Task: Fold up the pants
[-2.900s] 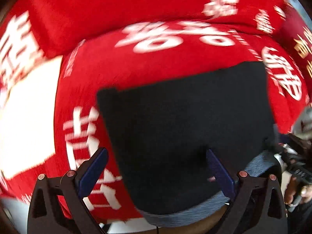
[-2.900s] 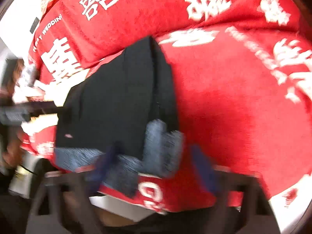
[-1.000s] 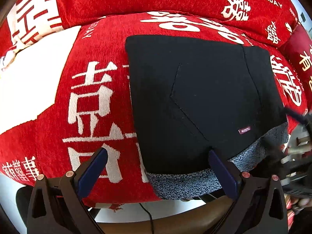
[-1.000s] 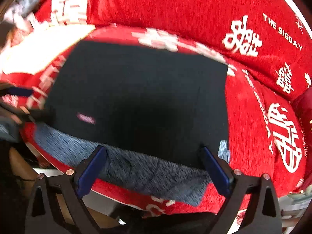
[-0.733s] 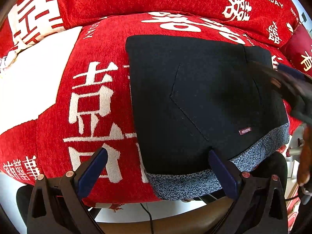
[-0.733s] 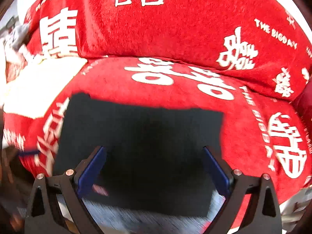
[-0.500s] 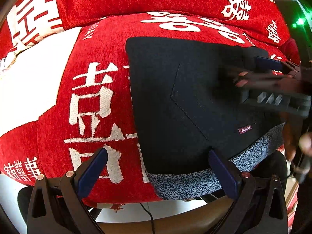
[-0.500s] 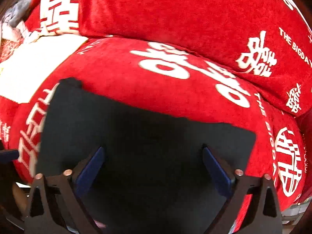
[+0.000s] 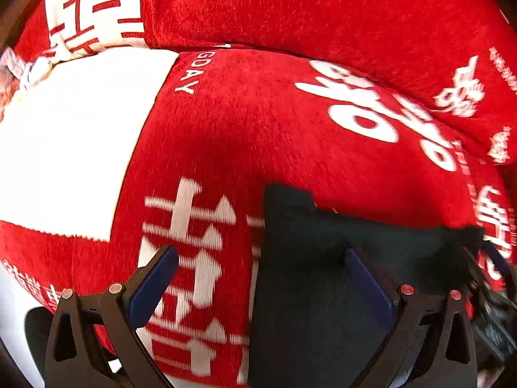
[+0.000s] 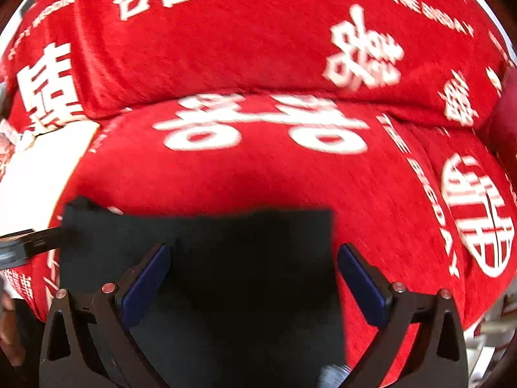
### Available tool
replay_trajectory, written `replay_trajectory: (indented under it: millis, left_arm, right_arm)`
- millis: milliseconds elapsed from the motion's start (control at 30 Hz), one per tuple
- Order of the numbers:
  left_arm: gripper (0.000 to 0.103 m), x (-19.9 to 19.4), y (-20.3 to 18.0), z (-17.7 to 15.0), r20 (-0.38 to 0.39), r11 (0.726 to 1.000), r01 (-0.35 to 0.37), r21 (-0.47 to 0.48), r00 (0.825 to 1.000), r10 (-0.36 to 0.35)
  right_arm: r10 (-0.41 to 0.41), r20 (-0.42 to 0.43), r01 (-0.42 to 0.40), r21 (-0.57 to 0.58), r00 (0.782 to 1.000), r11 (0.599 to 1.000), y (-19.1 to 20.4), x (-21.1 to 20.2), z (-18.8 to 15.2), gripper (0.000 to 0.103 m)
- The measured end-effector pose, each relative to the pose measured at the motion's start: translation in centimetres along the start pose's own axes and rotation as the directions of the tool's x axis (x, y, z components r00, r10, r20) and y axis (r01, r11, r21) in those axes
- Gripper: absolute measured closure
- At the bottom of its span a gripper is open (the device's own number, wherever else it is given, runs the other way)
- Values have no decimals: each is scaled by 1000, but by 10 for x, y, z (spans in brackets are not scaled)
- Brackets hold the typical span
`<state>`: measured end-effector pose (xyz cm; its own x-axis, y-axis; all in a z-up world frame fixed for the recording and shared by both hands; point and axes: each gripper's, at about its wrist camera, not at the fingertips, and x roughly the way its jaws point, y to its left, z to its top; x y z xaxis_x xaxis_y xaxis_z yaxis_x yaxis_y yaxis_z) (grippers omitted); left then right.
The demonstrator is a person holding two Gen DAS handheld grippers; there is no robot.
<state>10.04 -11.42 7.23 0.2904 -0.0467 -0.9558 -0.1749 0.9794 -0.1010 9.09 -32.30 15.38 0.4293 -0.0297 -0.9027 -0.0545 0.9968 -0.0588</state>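
Note:
The black folded pants lie flat on the red sofa seat and fill the lower right of the left wrist view. They also show in the right wrist view, low and centred. My left gripper is open and empty, its right finger over the pants' left part and its left finger over the red cover. My right gripper is open and empty, spread above the pants' middle. The left gripper's dark finger shows at the pants' far left corner.
The red sofa cover with white characters lies over seat and backrest. A white patch sits on the seat to the left. The sofa's front edge is just below the grippers.
Both grippers have moved forward and down over the pants, so the grey waistband has dropped out of view. The right gripper has crossed over the pants. Both stay open.

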Motion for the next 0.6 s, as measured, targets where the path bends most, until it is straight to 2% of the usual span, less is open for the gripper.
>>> replay_trajectory:
  millis: [67, 100, 133, 233, 300, 433, 600]
  left_arm:
    - [0, 18, -8, 1, -25, 998, -49, 31, 998, 50]
    - [0, 23, -8, 1, -32, 998, -51, 35, 998, 52]
    - [0, 26, -6, 1, -33, 999, -38, 27, 999, 39]
    - [0, 22, -1, 1, -35, 1000, 2, 16, 999, -2]
    - [0, 11, 3, -4, -26, 1000, 9, 18, 1000, -8]
    - [0, -10, 6, -27, -2, 998, 26, 51, 1000, -26]
    - [0, -26, 7, -70, 0, 993, 56, 107, 998, -56]
  right_arm:
    - [-37, -39, 35, -41, 999, 999, 10, 16, 4, 0]
    - [-87, -85, 82, -58, 993, 995, 9, 32, 5, 0]
    - [-102, -117, 96, -54, 988, 994, 5, 43, 5, 0]
    - [11, -141, 0, 74, 990, 997, -21, 47, 2, 0]
    - [30, -117, -19, 98, 993, 995, -27, 36, -2, 0]
    - [-15, -49, 16, 17, 999, 1000, -18, -3, -26, 0]
    - [11, -6, -11, -41, 1000, 999, -4, -42, -73, 0]
